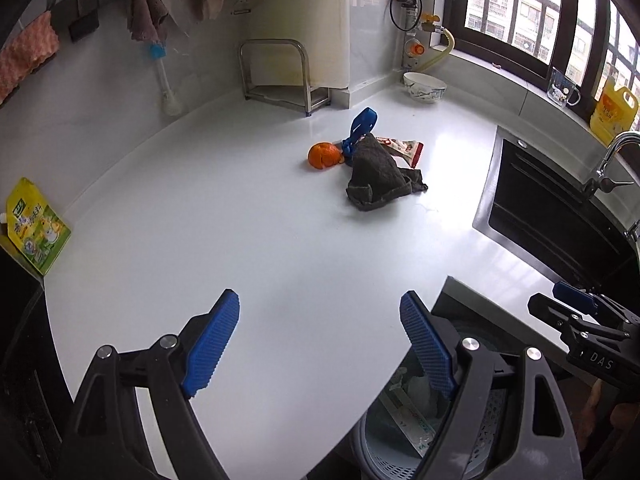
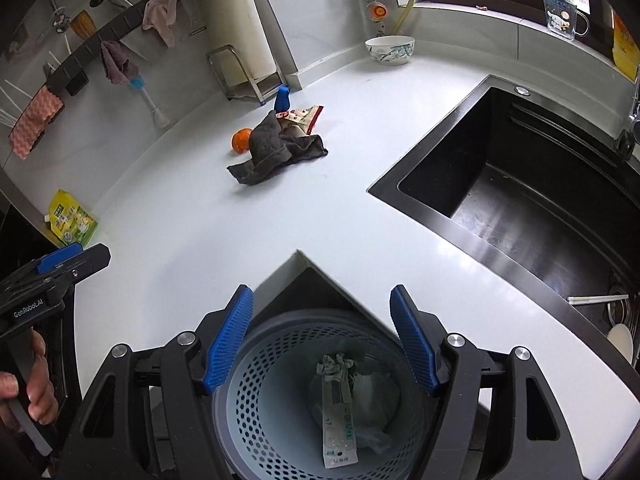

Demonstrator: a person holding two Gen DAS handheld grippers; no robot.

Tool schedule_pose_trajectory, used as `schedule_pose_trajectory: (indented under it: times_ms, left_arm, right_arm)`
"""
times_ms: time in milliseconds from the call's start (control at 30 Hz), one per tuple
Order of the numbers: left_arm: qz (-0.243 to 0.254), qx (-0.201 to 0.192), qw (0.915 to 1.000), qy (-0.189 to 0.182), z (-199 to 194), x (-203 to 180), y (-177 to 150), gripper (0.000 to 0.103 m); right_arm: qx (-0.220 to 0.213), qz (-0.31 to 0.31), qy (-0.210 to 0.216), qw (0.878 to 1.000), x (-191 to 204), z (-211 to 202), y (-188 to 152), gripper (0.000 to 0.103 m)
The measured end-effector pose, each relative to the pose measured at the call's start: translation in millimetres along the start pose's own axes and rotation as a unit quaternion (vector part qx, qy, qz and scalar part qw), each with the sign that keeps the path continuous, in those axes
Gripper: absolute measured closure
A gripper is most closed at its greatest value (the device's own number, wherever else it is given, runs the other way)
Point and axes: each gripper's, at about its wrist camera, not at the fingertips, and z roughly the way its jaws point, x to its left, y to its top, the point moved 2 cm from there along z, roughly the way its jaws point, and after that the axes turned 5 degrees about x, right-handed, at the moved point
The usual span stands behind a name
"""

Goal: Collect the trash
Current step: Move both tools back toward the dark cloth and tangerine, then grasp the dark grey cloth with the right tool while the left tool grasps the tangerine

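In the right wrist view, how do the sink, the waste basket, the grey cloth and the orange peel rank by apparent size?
Largest to smallest:
1. Sink
2. Waste basket, though it sits nearest the camera, so its rank is unsure
3. Grey cloth
4. Orange peel

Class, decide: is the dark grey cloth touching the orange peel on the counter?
Cannot tell. In the right wrist view the dark grey cloth overlaps the orange peel, hiding any gap.

Around me I count a white ceramic bowl with a painted pattern, a black recessed sink, a steel corner rack, a yellow oil jug and a clear printed mug on the windowsill.
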Motion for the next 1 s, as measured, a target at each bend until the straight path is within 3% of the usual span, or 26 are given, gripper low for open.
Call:
schedule_pose_trajectory:
  times_ms: [533, 1000]
  left_arm:
    - [0.065, -0.005, 0.9964, -0.054, 102.8, 47.4, 110.1, 0.022]
    - [0.164, -0.005, 0.9796, -0.116, 181.8, 55.7, 168.1, 0.022]
  right_arm:
    - [-0.038, 0.042, -0.043, 0.997, 39.1, 70.0, 97.0, 0.035]
    - [-0.019, 0.051, -0.091, 0.994, 72.4, 135.5, 148.6, 0.032]
